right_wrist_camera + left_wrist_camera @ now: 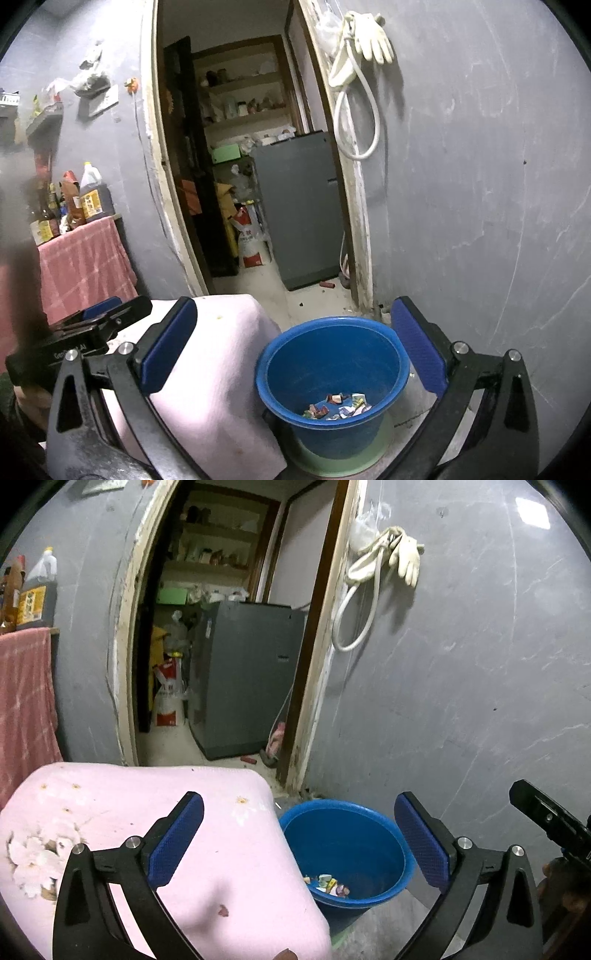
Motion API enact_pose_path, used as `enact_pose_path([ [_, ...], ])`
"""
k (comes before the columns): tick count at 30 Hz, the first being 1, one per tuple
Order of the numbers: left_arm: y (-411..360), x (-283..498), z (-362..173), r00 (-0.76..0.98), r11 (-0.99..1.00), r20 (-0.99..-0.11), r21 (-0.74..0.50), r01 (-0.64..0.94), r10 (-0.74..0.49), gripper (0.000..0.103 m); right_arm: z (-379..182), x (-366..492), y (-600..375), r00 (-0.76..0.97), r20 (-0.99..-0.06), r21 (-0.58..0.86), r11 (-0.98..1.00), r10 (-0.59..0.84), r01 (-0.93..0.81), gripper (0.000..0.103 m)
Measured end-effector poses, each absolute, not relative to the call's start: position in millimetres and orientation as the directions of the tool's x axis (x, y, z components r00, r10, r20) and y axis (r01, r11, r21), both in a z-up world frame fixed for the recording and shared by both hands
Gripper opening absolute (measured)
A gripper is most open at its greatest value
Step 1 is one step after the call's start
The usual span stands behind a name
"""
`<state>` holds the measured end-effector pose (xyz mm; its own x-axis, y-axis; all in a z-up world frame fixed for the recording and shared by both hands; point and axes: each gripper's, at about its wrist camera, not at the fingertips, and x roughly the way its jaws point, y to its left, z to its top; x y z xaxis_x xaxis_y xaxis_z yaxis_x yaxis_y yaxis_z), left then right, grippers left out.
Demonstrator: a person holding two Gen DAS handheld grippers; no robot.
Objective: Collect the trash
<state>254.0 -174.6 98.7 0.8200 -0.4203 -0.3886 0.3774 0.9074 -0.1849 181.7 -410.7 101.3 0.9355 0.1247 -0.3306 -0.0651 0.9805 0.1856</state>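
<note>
Both claws wide and empty above the blue bucket (332,373).
Scraps (338,406) already inside (bucket sits just beside the pink-covered counter (147,830)); a careless reach could tip it.

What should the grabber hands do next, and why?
Probably swing the left gripper down toward the brown scrap on the pink cloth. Both grippers are open and empty, and the blue bucket beside it already holds scraps.

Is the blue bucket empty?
No, the bucket has small colorful scraps lying at its bottom.
</note>
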Motion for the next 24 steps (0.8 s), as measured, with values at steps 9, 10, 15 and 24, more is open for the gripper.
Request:
enact_pose_path([
  [9, -154, 211, 111, 0.849, 0.918, -0.349, -0.162, 0.362, -0.397, 0.101, 112, 143, -387, 0.944, -0.297, 0.178, 0.980, 0.143, -0.092, 0.103],
  [10, -152, 206, 111, 0.853, 0.920, -0.345, -0.160, 0.358, -0.392, 0.101, 113, 141, -385, 0.944, -0.296, 0.177, 0.980, 0.145, -0.095, 0.103],
  [15, -144, 182, 115, 0.867, 0.925, -0.322, -0.151, 0.349, -0.380, 0.101, 117, 119, -374, 0.946, -0.293, 0.161, 0.983, 0.135, -0.090, 0.103],
  [24, -131, 140, 115, 0.889, 0.936, -0.295, -0.143, 0.322, -0.351, 0.101, 119, 82, -354, 0.956, -0.278, 0.093, 0.993, 0.094, -0.070, 0.103],
])
